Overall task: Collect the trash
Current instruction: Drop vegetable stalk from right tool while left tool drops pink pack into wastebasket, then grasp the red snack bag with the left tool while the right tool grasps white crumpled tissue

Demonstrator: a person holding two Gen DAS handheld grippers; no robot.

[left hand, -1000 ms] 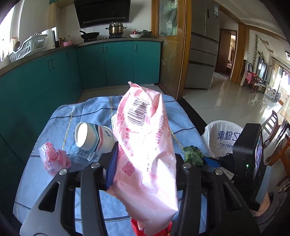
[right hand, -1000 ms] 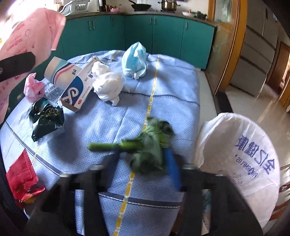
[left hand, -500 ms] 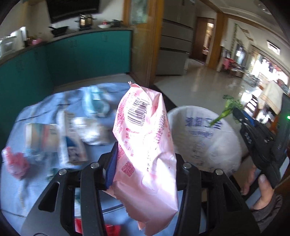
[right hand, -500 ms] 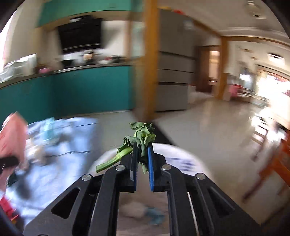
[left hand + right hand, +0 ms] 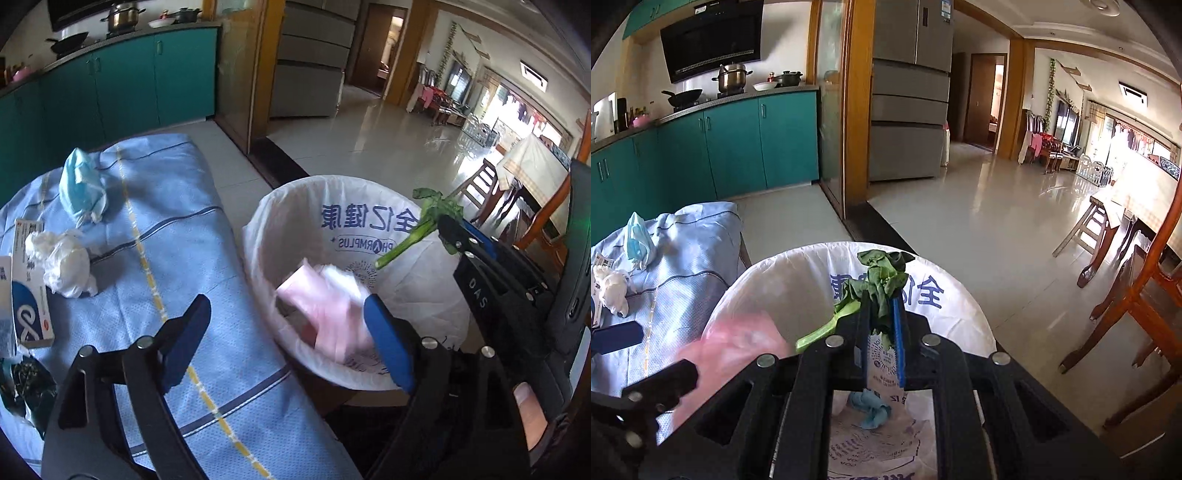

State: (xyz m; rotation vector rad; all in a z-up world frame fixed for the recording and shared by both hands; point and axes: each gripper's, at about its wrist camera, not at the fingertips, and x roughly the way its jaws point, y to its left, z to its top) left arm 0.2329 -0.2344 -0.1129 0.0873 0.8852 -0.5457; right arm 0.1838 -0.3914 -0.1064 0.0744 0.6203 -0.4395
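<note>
My left gripper (image 5: pixel 286 325) is open and empty at the table edge, over the near rim of the white-lined trash bin (image 5: pixel 295 206). The pink plastic packet (image 5: pixel 327 306) is blurred inside the bin, and it shows pink in the right wrist view (image 5: pixel 738 343). My right gripper (image 5: pixel 881 306) is shut on a green leafy vegetable stalk (image 5: pixel 879 280) and holds it above the bin (image 5: pixel 775 280). From the left wrist view that gripper (image 5: pixel 448 229) and the stalk (image 5: pixel 410 240) hang over the bin's right side.
On the blue tablecloth (image 5: pixel 166 206) lie a blue bag (image 5: pixel 83 188), a crumpled white bag (image 5: pixel 68 264), a toothpaste box (image 5: pixel 29 291) and a dark wrapper (image 5: pixel 26 384). Wooden chairs (image 5: pixel 1137 295) stand to the right. Teal cabinets (image 5: pixel 731 147) line the back.
My left gripper opened and let go of the pink packet, which dropped into the bin. My right gripper still holds the vegetable stalk, now over the bin.
</note>
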